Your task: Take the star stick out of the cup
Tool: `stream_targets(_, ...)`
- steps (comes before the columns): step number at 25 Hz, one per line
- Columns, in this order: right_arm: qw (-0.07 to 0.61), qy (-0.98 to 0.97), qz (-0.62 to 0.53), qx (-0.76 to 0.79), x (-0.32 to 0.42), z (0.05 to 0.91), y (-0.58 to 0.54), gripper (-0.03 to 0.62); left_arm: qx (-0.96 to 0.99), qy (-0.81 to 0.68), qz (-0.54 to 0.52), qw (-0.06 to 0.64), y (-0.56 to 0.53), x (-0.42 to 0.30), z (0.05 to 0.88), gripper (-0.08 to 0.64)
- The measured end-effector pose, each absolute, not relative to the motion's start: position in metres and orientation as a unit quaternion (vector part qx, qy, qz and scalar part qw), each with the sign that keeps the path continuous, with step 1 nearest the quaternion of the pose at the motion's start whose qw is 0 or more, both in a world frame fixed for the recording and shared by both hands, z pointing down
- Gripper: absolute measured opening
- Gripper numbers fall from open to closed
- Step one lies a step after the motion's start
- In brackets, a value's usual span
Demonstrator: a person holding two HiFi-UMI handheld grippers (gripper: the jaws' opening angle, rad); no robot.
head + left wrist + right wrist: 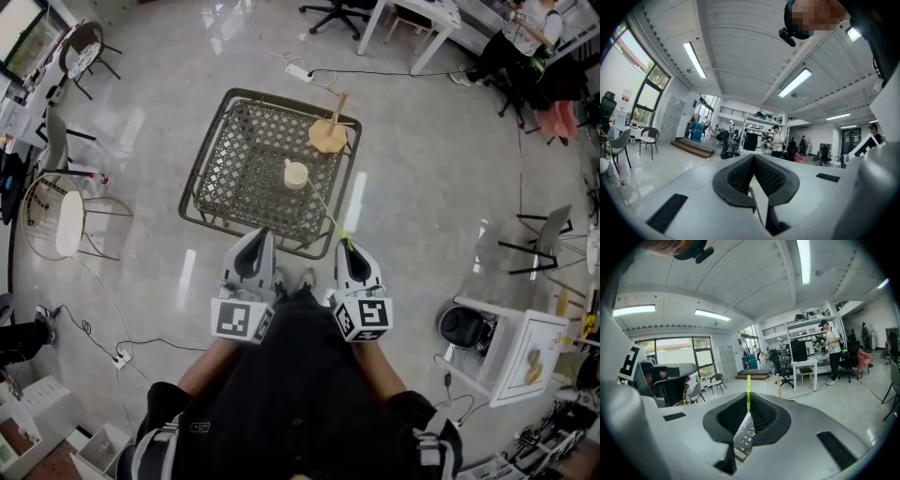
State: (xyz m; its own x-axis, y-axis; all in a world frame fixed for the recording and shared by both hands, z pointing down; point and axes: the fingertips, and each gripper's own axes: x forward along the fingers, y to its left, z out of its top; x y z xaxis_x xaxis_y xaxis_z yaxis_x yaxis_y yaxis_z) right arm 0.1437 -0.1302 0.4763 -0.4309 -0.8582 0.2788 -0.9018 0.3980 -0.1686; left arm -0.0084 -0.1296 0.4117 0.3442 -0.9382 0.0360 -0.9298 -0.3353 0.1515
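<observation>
A small cream cup point(295, 174) stands on the dark woven table point(225, 178). A thin yellow-green star stick point(328, 216) runs from beside the cup back to my right gripper point(349, 246), which is shut on its near end. In the right gripper view the star stick point(748, 391) pokes up out of the shut right gripper point(748, 411) into open air, with no cup around it. I cannot tell whether its far tip touches the cup. My left gripper point(259, 236) is held near my body, left of the right one. The left gripper point(753, 164) is shut with nothing in it.
A wooden stand with an upright peg point(329, 134) sits at the table's far right corner. Wire chairs point(61, 220) stand at the left, a white side table point(511, 352) and black stool point(463, 326) at the right. A power strip point(300, 71) and cables lie beyond the table.
</observation>
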Motion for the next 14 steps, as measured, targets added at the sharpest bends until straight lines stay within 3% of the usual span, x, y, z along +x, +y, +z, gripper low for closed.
stream_targets(14, 0.075, -0.837, 0.148, 0.521, 0.1417, 0.4786, -0.1356, 0.021, 0.814, -0.575, -0.029, 0.074, -0.1341, -0.0084, 0.4131, 0.015)
